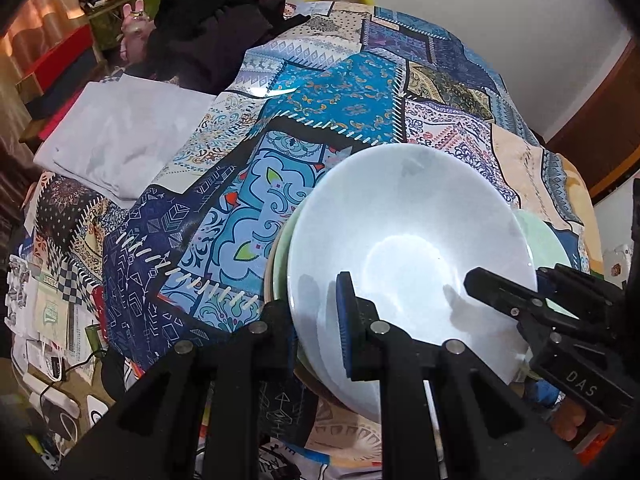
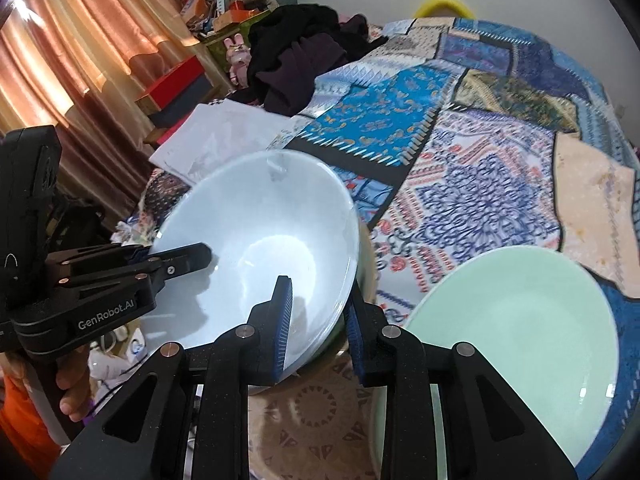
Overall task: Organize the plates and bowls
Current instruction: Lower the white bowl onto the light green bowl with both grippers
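Patchwork tablecloth (image 2: 460,184) under curtained clutter bears a green plate (image 2: 516,320); both grippers' fingers (image 1: 346,320) pinch the pale-blue bowl (image 2: 256,248).

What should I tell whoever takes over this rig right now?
Left gripper: shut on the near-left rim of the white bowl.
Right gripper: shut on the same bowl's right rim.
The bowl sits nested in a green bowl on the patterned cloth; a green plate lies beside it to the right.
Done: bowls appear stacked.
Left: release the bowl, then place the plate.
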Demonstrator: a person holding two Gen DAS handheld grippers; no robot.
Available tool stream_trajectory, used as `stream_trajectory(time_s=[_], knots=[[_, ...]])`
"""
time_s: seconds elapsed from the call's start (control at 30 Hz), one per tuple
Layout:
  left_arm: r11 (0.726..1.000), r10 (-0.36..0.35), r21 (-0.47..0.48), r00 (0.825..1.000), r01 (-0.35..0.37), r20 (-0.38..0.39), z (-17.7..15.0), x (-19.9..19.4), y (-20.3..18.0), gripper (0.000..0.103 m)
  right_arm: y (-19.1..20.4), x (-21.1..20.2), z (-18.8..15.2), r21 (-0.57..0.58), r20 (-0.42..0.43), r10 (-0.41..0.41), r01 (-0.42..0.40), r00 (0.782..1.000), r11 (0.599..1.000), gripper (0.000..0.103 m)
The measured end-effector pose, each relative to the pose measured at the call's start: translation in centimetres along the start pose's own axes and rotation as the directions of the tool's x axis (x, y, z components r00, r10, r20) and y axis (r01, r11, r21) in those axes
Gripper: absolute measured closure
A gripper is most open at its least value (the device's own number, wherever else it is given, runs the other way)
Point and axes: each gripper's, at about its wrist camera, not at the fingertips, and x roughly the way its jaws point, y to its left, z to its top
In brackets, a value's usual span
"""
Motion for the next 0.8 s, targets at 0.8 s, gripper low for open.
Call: stream_trajectory(time_s=[0.8], knots=[[1.0, -0.018, -0.004, 0.999, 0.019, 0.038, 0.4, -2.0, 0.6, 0.079, -0.6, -1.8, 0.4, -0.027, 0.055, -0.02, 0.022, 0.998, 0.999, 0.07]])
